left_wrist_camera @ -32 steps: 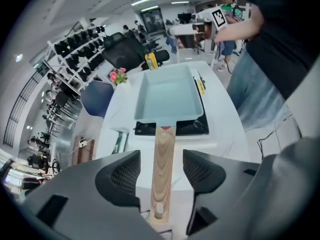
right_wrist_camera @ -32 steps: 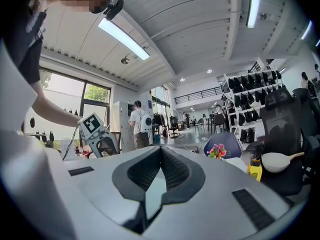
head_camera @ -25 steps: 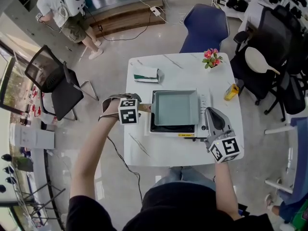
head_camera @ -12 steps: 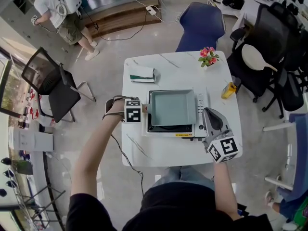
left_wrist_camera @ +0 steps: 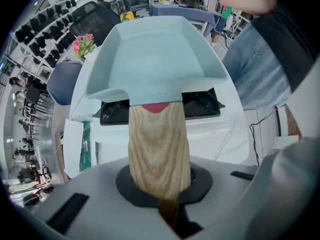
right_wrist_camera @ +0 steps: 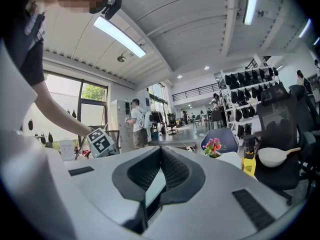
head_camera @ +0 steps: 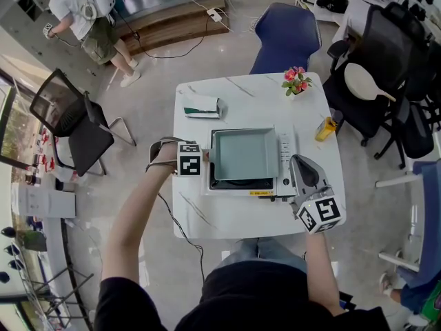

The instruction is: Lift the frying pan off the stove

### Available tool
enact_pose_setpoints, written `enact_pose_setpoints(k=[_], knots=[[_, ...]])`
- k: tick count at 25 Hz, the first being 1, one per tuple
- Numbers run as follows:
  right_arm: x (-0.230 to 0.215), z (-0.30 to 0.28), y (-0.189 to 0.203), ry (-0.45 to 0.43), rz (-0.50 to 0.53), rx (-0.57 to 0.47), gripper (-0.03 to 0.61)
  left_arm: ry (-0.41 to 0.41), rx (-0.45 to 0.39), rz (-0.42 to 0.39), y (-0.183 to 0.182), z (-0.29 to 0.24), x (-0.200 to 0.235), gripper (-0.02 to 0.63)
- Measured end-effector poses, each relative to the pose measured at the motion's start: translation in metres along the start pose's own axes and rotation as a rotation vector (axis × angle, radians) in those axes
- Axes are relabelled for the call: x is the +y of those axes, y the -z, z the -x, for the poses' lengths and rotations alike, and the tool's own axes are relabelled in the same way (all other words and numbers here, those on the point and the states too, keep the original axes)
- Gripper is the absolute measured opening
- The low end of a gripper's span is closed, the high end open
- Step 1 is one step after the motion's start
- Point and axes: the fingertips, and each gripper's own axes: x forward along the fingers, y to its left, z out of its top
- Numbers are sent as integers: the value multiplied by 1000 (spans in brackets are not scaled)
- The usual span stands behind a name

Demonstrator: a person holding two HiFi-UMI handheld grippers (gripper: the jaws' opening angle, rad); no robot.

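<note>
Your left claw points down at the near left side of the white counter. Its jaws have just been closing and now clench the wooden handle of the pan. Your right claw hangs over the near right corner of the counter, beside the stove. Its jaws are nearly together, with nothing between them.

The counter is white with thin grey veins. The stove stands at its middle, and the pale blue square pan sits on the stove, with its handle sticking out to the left.

Further on the counter, a green and white packet lies behind the stove at the left. A small pot of pink flowers stands at the far right corner, and a yellow bottle stands at the right edge.

Behind the counter stands a blue chair. A black chair stands at the left on the shiny grey floor. At the right, another black chair carries a white ladle. Far at the back left, a person stands near a low wooden step.
</note>
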Motion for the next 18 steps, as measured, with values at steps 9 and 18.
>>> enact_pose_setpoints(k=[9,18], knots=[[3,1,-4,3,-4,-1,2,-71,-11,14,-1,4,6,15],[-2,2,-4,14,-6,-1,2,-105,-34,24,1,8,6,14]])
